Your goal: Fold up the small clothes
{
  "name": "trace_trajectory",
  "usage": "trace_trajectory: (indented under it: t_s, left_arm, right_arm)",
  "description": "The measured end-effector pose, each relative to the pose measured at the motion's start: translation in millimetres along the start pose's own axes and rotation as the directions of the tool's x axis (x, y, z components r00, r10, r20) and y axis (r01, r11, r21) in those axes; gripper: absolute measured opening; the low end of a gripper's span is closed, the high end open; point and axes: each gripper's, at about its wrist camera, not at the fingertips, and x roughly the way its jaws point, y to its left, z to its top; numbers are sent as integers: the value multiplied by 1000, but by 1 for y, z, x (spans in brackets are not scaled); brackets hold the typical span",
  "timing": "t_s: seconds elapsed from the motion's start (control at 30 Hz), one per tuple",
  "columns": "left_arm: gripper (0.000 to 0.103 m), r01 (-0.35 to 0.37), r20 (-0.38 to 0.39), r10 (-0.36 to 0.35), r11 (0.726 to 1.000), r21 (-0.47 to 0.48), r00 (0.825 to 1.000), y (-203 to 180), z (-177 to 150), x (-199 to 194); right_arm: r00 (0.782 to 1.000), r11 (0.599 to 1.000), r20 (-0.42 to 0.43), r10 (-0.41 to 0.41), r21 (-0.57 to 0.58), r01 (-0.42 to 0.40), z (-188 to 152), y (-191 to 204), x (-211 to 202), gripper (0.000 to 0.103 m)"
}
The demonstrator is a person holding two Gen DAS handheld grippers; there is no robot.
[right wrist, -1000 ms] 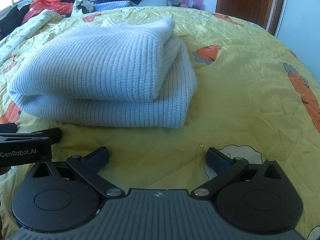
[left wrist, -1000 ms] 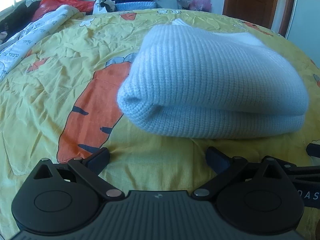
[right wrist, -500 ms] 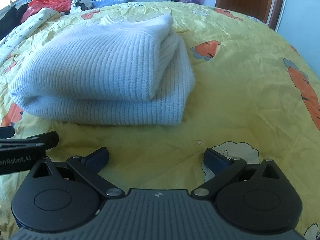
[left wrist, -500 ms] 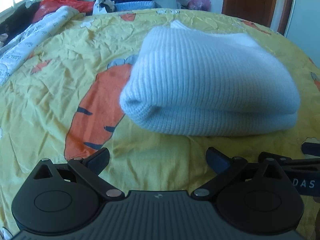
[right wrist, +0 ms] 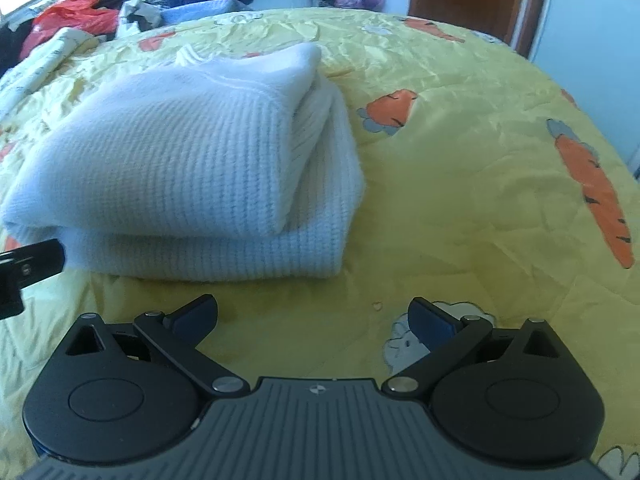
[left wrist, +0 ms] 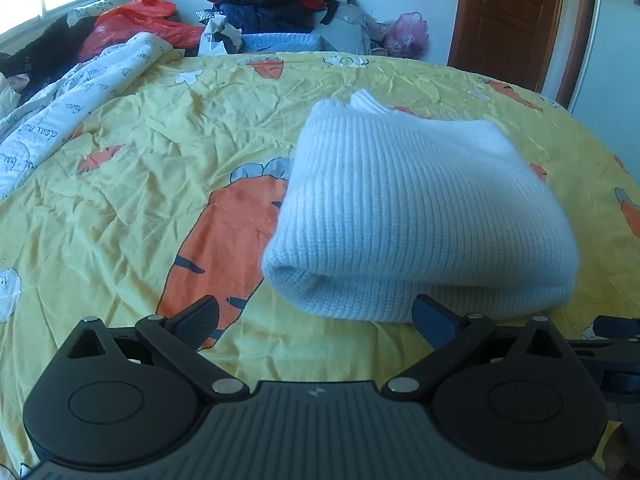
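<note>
A pale blue ribbed knit sweater (left wrist: 420, 208) lies folded in a thick bundle on the yellow carrot-print bedsheet (left wrist: 140, 200). It also shows in the right wrist view (right wrist: 188, 164), with the folded layers facing right. My left gripper (left wrist: 314, 318) is open and empty, just in front of the sweater's near edge. My right gripper (right wrist: 314, 316) is open and empty, a little short of the sweater's near right corner. Each gripper shows at the edge of the other's view.
A white printed quilt (left wrist: 60, 120) lies along the bed's left side. A pile of red, dark and blue clothes (left wrist: 272, 8) and a red bag (left wrist: 136, 24) sit behind the bed. A brown door (left wrist: 508, 16) stands at the back right.
Both grippers have pulled back and risen a little from the sweater, so more of the bed and room shows. Both stay open. The sweater has not moved.
</note>
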Motion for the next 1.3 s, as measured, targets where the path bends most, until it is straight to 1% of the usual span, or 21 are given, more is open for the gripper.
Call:
trace_trajectory:
  t_s: [0.33,0.47,0.7,1.3]
  left_arm:
    - [103,3,-12,-3,1000,10,1000,-2,-3,-2]
    - [103,10,-34,-10,1000,4,999,-1,-5,-1]
    - [103,8,-22,-8,1000,8,1000,-2,-7,-6]
    - [103,7,-23,-7,1000,13,1000,-5,-7,-8]
  right_arm:
    - [1000,999,14,-25,-21,26,-2,4,-5,103]
    - [1000,1000,17,-10,-14,10,-2,3,-8,103]
    - [1000,1000,24,-16,-24,16,-4,5,-10,103]
    - [1000,1000,22,-5,-22,5,-6,5,-11,103]
